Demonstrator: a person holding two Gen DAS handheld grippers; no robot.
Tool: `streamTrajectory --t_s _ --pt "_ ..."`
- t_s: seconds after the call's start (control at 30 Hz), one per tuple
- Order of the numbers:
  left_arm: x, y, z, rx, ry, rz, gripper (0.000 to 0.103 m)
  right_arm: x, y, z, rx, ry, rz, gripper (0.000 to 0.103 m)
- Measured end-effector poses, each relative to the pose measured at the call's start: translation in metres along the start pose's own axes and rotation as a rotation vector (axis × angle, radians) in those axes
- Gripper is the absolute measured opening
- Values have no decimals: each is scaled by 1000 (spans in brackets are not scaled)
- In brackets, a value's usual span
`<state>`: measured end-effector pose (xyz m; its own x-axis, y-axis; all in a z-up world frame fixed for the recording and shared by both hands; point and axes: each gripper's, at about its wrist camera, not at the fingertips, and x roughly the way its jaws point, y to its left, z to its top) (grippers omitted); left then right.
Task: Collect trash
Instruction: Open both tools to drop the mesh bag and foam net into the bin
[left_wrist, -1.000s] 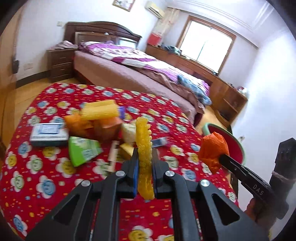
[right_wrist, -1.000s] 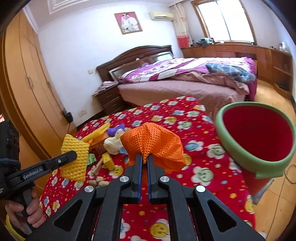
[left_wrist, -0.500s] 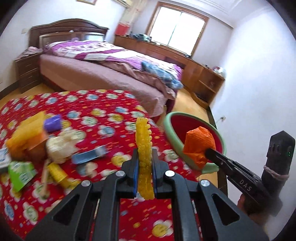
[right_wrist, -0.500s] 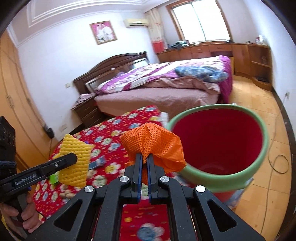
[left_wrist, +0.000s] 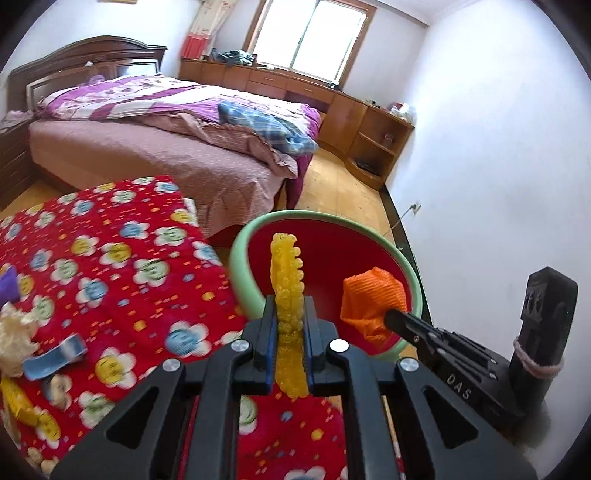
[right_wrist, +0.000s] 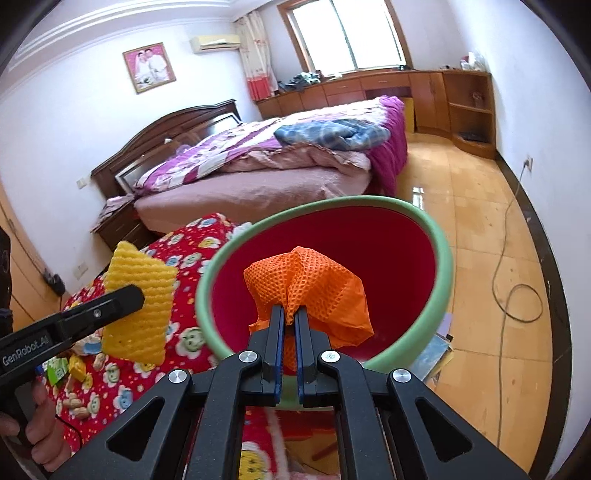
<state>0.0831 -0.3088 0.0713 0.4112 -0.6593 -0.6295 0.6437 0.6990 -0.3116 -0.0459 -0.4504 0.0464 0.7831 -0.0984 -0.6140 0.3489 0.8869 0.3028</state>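
You are at the drop-off step of collecting trash: both pieces are up off the desk (left_wrist: 110, 236) and carried to the bin (right_wrist: 441, 258). Your left claw (left_wrist: 290, 325) is closed tight on the yellow foam net (left_wrist: 286, 291), pinched edge-on between the pads; seen from the right wrist, it hangs just beside the bin's green rim, over the desk edge rather than clearly over the opening. Your right claw (right_wrist: 290, 325) is clamped on the orange mesh net (right_wrist: 310, 280), which sits in front of the bin's red mouth (it looks to be above the opening, though depth is hard to judge).

The next move, I judge, calls for bringing the yellow net further over the rim, then letting both claws open so the pieces fall inside.

What shows of the bin's red inside looks empty; its bottom is hidden behind the nets. More trash lies on the desk: a crumpled white wad (left_wrist: 14, 332), a blue wrapper (left_wrist: 55, 356) and peanut shells (right_wrist: 75, 402).
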Motion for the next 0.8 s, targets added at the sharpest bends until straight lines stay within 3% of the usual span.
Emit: streamTrajectory --t_s 0.23,0.3,0.4,0.6,0.67,0.8 --pt "26 -14 7 23 17 -25 12 0 -18 0 24 -16 -8 8" --pt "29 -16 7 28 26 -13 28 -1 -19 -1 31 -21 -7 8" --pt "30 -13 6 15 21 8 42 0 -22 -2 40 -22 -2 8" --pt "25 -1 3 -21 33 31 43 0 -21 -3 46 -17 4 15" --pt "20 4 1 -30 32 44 43 -1 -19 -3 49 -16 5 22" --pt "9 14 -3 -53 29 67 51 -4 -16 -4 56 -21 5 31"
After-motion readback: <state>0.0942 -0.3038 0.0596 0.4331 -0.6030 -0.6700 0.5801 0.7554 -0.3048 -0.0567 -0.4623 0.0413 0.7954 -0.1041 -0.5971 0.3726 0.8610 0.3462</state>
